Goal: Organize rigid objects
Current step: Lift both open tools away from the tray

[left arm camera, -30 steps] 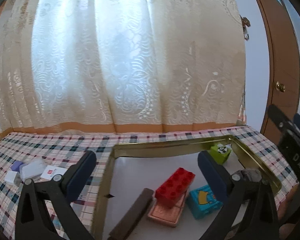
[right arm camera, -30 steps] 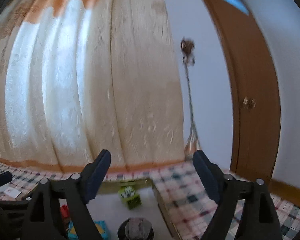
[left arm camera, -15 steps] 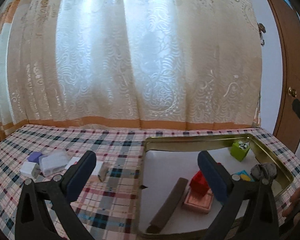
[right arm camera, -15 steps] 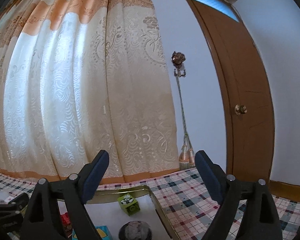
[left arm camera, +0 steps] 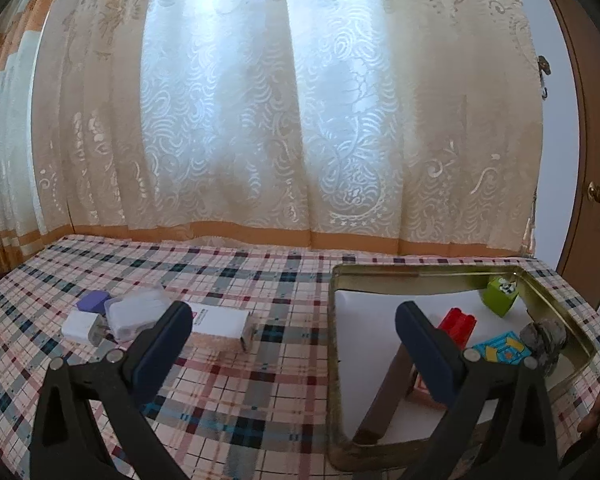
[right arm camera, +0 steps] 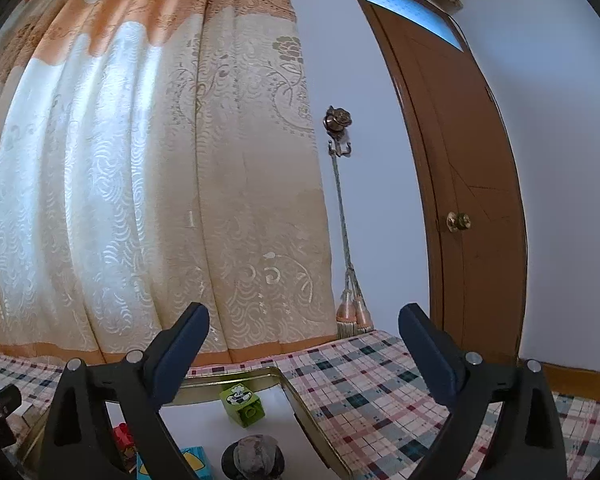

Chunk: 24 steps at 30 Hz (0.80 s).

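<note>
A gold metal tray (left arm camera: 558, 297) lies on the plaid cloth at right, holding a green cube (left arm camera: 501, 295), a red brick (left arm camera: 458, 322), a blue block (left arm camera: 502, 349), a grey round object (left arm camera: 544, 338) and a brown bar (left arm camera: 384, 396). Left of the tray lie a white box (left arm camera: 219, 324), a clear case (left arm camera: 136, 310), a white adapter (left arm camera: 80, 326) and a purple block (left arm camera: 93, 300). My left gripper (left arm camera: 294, 330) is open and empty above the cloth. My right gripper (right arm camera: 304, 332) is open and empty, raised over the tray (right arm camera: 300, 404); the green cube (right arm camera: 242, 404) lies below it.
A cream curtain (left arm camera: 300, 120) hangs behind the table. A brown door (right arm camera: 472, 200) and a curtain tieback (right arm camera: 342, 216) stand at right. The plaid cloth (right arm camera: 380, 380) extends to the right of the tray.
The left gripper has swung left, away from over the tray toward the loose items on the cloth. The right gripper has tilted slightly; both stay open.
</note>
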Motion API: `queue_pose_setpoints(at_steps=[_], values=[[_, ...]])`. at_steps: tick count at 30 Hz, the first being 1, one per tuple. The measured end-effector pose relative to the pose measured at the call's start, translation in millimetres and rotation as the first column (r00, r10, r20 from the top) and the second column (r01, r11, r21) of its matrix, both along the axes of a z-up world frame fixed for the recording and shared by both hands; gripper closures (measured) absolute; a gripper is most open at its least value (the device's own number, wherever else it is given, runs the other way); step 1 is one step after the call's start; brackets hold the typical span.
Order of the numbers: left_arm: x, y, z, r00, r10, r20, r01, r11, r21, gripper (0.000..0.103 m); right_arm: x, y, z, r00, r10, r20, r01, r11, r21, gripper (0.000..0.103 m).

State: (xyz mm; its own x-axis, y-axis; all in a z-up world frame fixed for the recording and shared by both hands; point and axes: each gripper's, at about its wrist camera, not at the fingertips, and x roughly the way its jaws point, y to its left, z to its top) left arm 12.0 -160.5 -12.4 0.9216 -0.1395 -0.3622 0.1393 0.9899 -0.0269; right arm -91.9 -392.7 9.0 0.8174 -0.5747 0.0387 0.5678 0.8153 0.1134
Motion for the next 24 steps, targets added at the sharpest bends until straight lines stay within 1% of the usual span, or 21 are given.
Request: queue_pose_setpoints(at_steps=[4,10,17,21,24], values=[[1.2,8.0,-1.4,1.0,0.004,-0.015,-0.004,1.0,-0.009,0.0,-2.7,1.7,-0.7,1.0,-0.005,0.002,0.005,1.0,0.013,0.006],[1.4,20.7,-1.9,1.0,0.013,-0.02,-0.013,1.0,-0.014,0.0,-8.2,8.3,-0.1,0.999,-0.032,0.017,0.032,0.999,-0.008,0.006],[2.3,31.5,-2.1,0.999,0.022,-0.033,-0.022,1.0,-0.013,0.0,-12.6,11.5,-0.3,0.998,-0.062,0.012,0.061,0.998,0.025,0.006],[1.6,35.8,-1.9,0.999,0.022,-0.031,-0.022,1.0,-0.008,0.0,-13.6,20.2,-0.4,0.999,-0.045,0.008,0.044,0.999,0.031,0.006],[0.6,41.2,-1.7,0.999,0.024,-0.027,-0.024,1.0,-0.003,0.0,-11.2,33.0,0.0,1.0,-0.016,-0.006,0.016,1.0,0.007,0.006]])
